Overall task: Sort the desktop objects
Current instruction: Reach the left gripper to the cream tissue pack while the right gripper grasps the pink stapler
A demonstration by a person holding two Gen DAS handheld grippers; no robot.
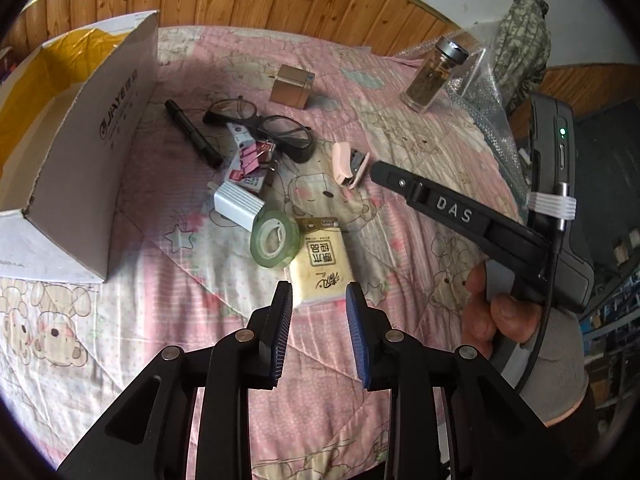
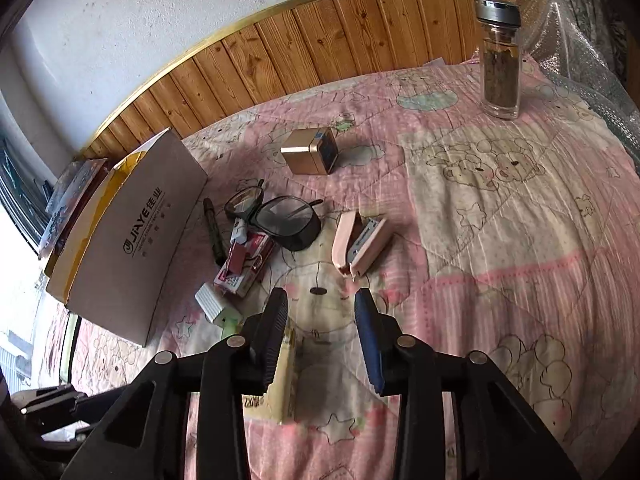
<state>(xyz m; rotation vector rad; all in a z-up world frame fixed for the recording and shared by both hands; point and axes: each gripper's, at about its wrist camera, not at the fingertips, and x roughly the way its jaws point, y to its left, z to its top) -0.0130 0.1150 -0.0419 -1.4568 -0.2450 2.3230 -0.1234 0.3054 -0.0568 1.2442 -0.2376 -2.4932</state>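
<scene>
pink cartoon-bear bedding (image 1: 400,128) covers the surface, with wood panelling running along the wall behind it. an open cardboard box (image 1: 100,148) with a yellow lining sits at the far left, and from where i stand nothing of the clutter seems to be in it, though i cannot see its whole floor.

everything to sort looks untouched in one loose pile: a black marker (image 1: 192,133), glasses (image 1: 260,126), pink binder clips (image 1: 256,156) on a small pink pack, a white ribbed charger (image 1: 237,203), a roll of clear tape (image 1: 275,238), a tissue pack (image 1: 322,266), a pink stapler (image 1: 350,164) lying open, a gold cube (image 1: 291,86) further back, and a glass jar (image 1: 434,74) standing upright, well apart.

left gripper (image 1: 319,300) hangs with its jaws partly spread and empty, right over the near end of the tissue pack, not pressing it. right gripper (image 2: 322,312) is likewise part open, holding nothing, pointed at the stapler just ahead of its tips.

i'd say the sorting has barely begun; every item is yet to go in.
</scene>
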